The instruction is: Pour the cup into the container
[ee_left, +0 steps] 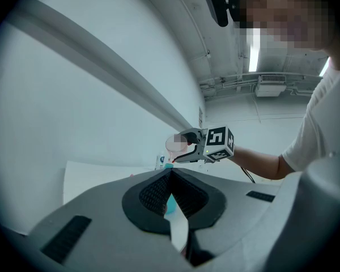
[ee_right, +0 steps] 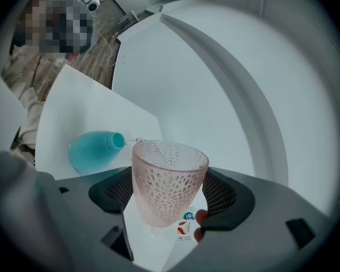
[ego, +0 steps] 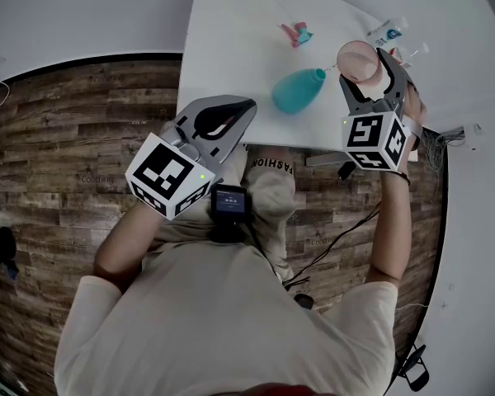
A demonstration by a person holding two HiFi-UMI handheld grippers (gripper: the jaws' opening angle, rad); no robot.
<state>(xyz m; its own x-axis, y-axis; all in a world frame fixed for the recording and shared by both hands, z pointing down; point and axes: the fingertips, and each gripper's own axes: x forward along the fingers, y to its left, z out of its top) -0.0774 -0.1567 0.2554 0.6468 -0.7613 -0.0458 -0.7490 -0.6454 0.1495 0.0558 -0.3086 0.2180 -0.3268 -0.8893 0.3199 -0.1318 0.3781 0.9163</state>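
Observation:
A pink dimpled cup is held over the white table, with my right gripper shut on its sides. The cup leans toward a teal bottle-shaped container that stands to its left. A thin clear stream runs from the cup's rim to the container's mouth. My left gripper hovers at the table's near edge, left of the container, with its jaws together and nothing in them. A sliver of the teal container shows between its fingers.
A small pink and teal item lies at the back of the table. A small labelled bottle and a white item sit at the right, beyond the cup. Wooden floor and cables lie below the table.

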